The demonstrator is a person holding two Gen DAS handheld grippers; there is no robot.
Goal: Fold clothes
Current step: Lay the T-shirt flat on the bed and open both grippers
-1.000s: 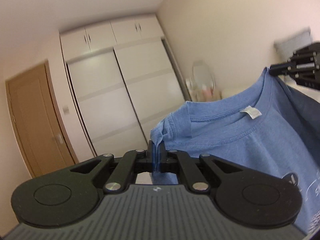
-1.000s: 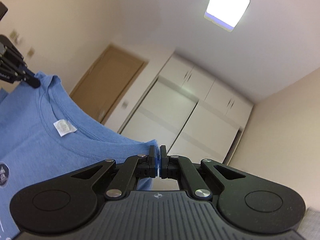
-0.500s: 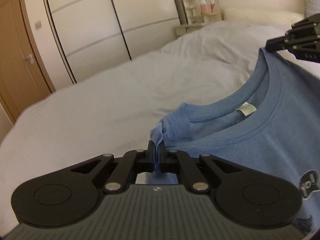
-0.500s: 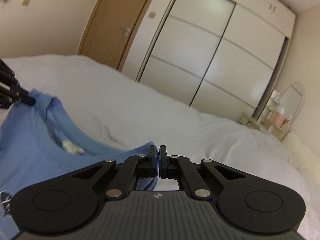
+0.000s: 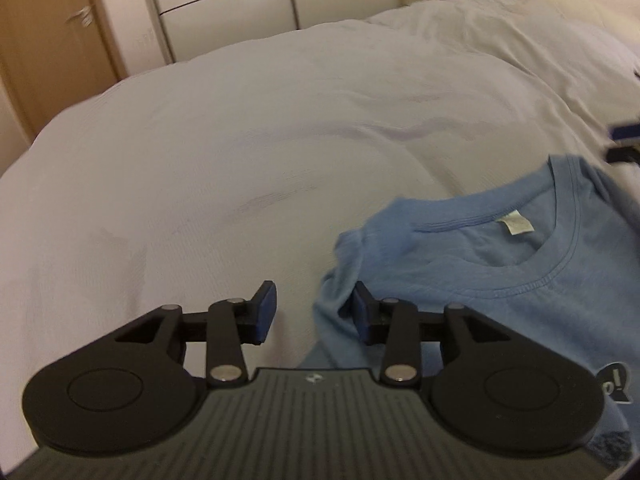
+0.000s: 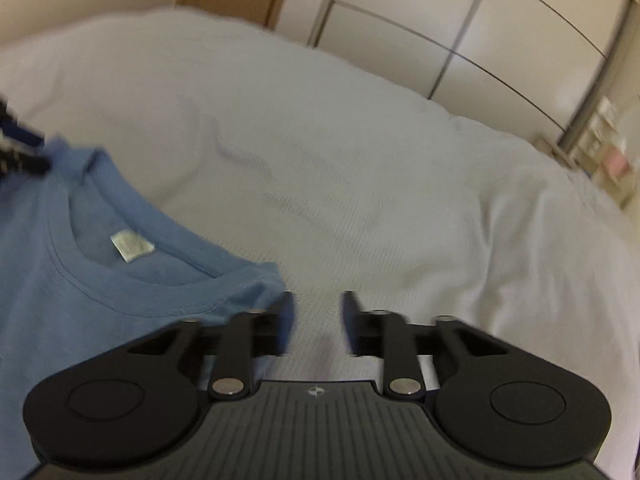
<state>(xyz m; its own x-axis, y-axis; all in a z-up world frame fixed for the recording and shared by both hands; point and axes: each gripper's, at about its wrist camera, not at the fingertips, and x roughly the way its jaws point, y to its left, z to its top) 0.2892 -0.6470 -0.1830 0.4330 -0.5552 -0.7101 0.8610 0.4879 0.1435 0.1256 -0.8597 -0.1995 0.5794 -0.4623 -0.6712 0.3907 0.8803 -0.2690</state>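
A blue T-shirt [image 5: 500, 276] lies front side up on the white bed [image 5: 240, 160], collar and white neck label showing. My left gripper [image 5: 314, 312] is open, its right finger against the shirt's left shoulder, which lies bunched. In the right wrist view the shirt [image 6: 80, 280] lies at the left and my right gripper [image 6: 318, 320] is open, its left finger at the shirt's right shoulder edge. Each gripper shows blurred at the other view's edge, the right one in the left view [image 5: 624, 144], the left one in the right view [image 6: 20, 152].
The bed sheet [image 6: 360, 160] spreads wide beyond the shirt, with soft wrinkles. A white sliding wardrobe [image 6: 480, 32] and a wooden door [image 5: 48, 40] stand behind the bed. A small vanity shelf [image 6: 612, 160] stands at the far right.
Both grippers held the shirt up by its shoulders, swung it down onto the bed, and have now opened and let it go. The shirt lies on the sheet.
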